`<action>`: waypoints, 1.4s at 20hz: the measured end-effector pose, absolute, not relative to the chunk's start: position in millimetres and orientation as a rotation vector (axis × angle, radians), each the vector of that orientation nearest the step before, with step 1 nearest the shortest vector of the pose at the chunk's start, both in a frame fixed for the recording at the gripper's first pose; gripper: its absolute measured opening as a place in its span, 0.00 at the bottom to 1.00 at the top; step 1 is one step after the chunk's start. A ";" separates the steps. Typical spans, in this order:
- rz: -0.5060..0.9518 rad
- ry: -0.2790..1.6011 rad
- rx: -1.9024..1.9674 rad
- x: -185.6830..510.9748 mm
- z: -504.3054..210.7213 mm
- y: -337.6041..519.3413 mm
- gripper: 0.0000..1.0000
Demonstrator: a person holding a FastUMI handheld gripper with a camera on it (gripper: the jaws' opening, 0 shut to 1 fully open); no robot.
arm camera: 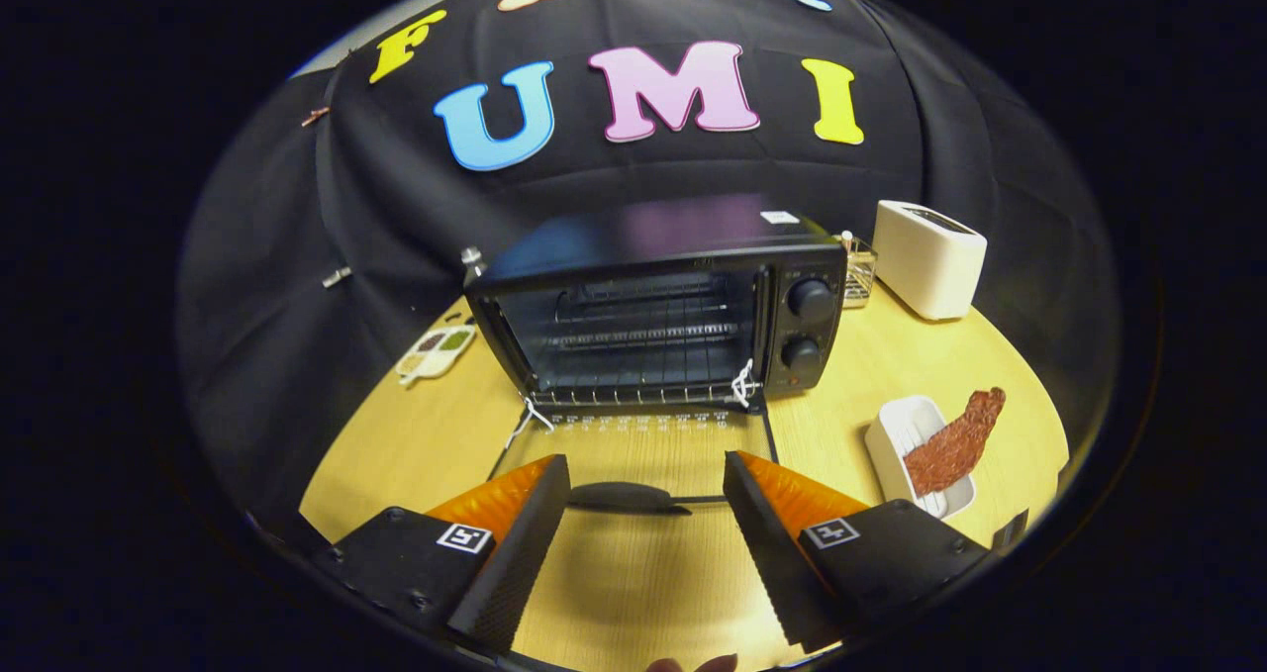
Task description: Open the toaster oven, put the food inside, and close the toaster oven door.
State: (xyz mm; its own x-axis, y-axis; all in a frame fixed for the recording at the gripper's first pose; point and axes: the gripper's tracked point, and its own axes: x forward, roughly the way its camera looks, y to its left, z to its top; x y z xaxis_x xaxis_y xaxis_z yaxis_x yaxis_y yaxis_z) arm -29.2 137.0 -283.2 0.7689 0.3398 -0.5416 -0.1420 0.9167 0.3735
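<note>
Pale wood tabletop (633, 593), black cloth wall behind. Toaster oven (658, 301) at centre, door (633, 454) dropped flat, glass showing tabletop through it — handle (629, 497) lies between gripper (645, 484) fingertips, contact unclear. Jaws spread wide, holding nothing. Food (955, 441), reddish strip, rests on white dish (906, 434) right of door. White toaster (928, 256) beyond; small condiment tray (436, 350) left of oven.

You find no words or numbers you can read. The open-fingered gripper (645, 464) carries two square black-and-white marker tags (464, 537), at seven and five o'clock. At twelve o'clock, the white print (633, 421) on the toaster oven (653, 306) door and the sticker (779, 218) on top are too small.
</note>
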 end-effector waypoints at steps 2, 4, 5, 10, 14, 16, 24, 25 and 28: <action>0.279 0.600 0.320 -23.1 -263.5 114.6 0.99; 0.298 0.559 0.288 -17.3 -244.2 88.7 0.99; 0.307 0.543 0.268 -14.8 -237.1 75.9 0.99; 0.336 0.509 0.278 8.2 -202.3 11.8 0.99; 0.326 0.631 0.268 26.2 -230.4 -53.4 0.99; 0.344 0.723 0.258 32.3 -257.6 -84.3 0.99; 0.478 1.090 0.306 40.4 -373.4 -152.3 0.96; 0.513 1.150 0.348 36.8 -384.9 -148.9 0.96; 0.607 1.336 0.460 15.2 -413.0 -132.9 0.89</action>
